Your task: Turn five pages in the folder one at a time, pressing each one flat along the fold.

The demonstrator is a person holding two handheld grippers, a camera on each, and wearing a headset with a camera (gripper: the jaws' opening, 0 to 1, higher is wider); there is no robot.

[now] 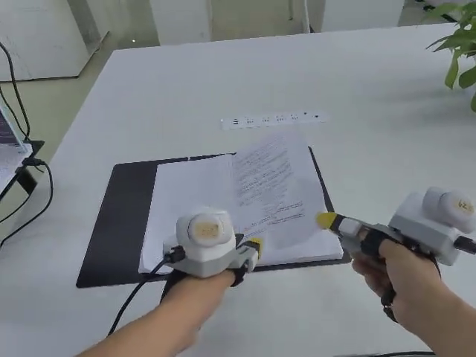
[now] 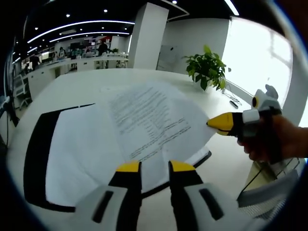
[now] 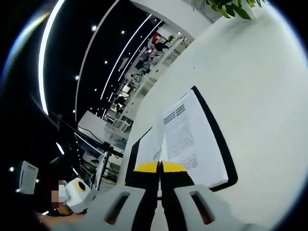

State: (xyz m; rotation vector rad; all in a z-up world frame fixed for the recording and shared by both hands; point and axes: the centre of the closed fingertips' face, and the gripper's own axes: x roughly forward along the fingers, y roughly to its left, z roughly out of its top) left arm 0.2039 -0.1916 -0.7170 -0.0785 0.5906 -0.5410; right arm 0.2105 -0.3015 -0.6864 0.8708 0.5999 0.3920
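The black folder (image 1: 119, 223) lies open on the white table (image 1: 186, 82), its cover flat and a stack of white sheets (image 1: 190, 201) spread over both halves. On the right half one printed page (image 1: 275, 186) stands up off the stack in a soft curve, its outer edge higher than the sheets below it. The right gripper (image 1: 327, 220) comes in from the right, held in the person's hand, and its yellow tips meet that raised edge. From its own camera the right gripper (image 3: 160, 167) has its two jaws pressed together with no gap, and the sheet seems to run out edge-on from between them, so it looks clamped on the page. The left gripper view backs this up: there the right gripper (image 2: 216, 124) shows one closed yellow tip right at the corner of the lifted page (image 2: 149, 120). The left gripper (image 1: 253, 249) sits at the near edge of the folder, close to the fold, with a dark cable (image 1: 141, 290) trailing back from it. In its own view the left gripper (image 2: 155, 167) has its jaws a little apart, white paper showing in the slot between them, holding nothing; whether the tips touch the paper I cannot tell. Beyond the folder a white power strip (image 1: 275, 119) lies on the table, and a green plant (image 1: 461, 44) stands at the far right corner.
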